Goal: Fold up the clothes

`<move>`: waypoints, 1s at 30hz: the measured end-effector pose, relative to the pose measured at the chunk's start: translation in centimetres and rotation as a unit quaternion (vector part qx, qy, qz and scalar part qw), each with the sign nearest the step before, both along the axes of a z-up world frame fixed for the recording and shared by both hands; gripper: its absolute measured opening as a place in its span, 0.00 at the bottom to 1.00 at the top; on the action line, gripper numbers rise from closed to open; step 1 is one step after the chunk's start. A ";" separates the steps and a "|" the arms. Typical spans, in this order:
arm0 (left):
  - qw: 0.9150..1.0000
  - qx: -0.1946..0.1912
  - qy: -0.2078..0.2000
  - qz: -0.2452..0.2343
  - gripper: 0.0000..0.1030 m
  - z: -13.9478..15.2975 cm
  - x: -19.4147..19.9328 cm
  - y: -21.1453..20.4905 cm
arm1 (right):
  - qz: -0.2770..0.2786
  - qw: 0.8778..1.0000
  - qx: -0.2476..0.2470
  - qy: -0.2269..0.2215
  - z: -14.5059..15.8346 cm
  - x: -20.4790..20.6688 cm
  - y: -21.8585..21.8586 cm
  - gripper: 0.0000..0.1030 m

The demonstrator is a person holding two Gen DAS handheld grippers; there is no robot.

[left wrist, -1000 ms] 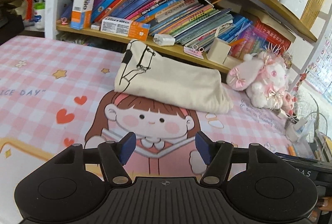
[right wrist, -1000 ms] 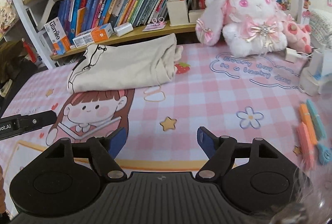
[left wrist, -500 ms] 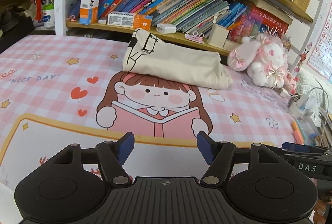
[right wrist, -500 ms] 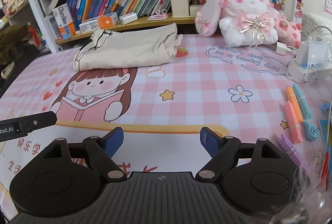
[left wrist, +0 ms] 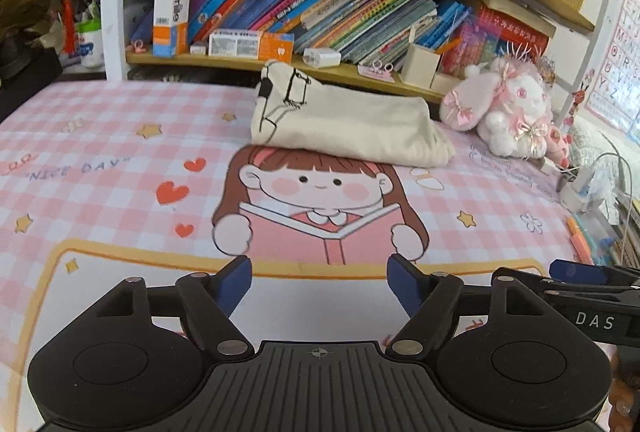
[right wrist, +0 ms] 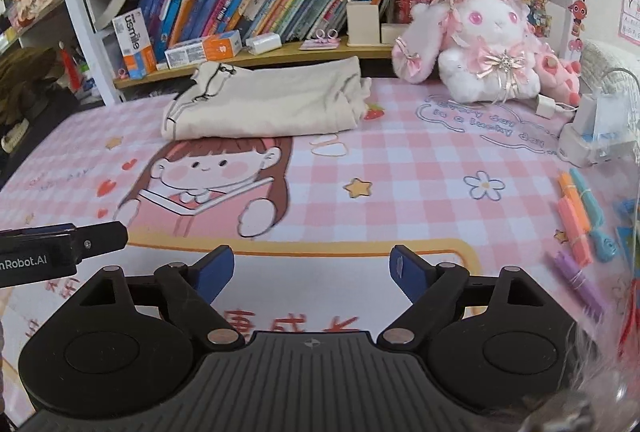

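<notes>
A cream garment with black line print [left wrist: 344, 128] [right wrist: 264, 104] lies folded at the back of the pink checked desk mat [left wrist: 100, 152], just under the bookshelf. My left gripper [left wrist: 319, 280] hovers over the near part of the mat, well short of the garment; its jaws are opening and nothing is between them. My right gripper [right wrist: 312, 272] is likewise over the mat's near edge, jaws opening and empty. Each gripper's tip shows at the side of the other's view.
A bookshelf full of books [left wrist: 320, 12] runs behind the garment. A white and pink plush rabbit [right wrist: 488, 44] sits at the back right. Chargers and cables [right wrist: 592, 128] and coloured pens and clips [right wrist: 580, 228] lie along the right edge.
Both grippers have drawn back from the folded garment toward the mat's near edge, and their jaws have spread wider. The garment has stayed where it lies.
</notes>
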State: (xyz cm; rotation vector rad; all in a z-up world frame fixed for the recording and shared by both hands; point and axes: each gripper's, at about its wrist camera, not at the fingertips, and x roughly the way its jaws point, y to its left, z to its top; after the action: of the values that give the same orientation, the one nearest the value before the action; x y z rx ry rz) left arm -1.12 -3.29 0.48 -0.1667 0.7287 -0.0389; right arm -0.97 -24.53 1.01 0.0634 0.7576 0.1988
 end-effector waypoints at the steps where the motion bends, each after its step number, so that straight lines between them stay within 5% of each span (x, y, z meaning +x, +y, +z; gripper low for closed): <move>1: 1.000 0.002 0.002 0.000 0.77 -0.1 0.0 0.3 | -0.003 1.000 -0.004 -0.001 0.0 -0.1 0.4 0.83; 30: 0.999 0.033 -0.015 -0.041 0.93 0.7 -0.6 2.1 | -0.056 0.998 -0.028 -0.013 0.3 -1.4 3.4 1.00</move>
State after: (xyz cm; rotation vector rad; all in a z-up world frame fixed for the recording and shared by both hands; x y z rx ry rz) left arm -1.73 -1.15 1.16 -0.0726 0.7052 -0.0944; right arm -2.41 -21.12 1.30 0.0506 0.7313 0.0718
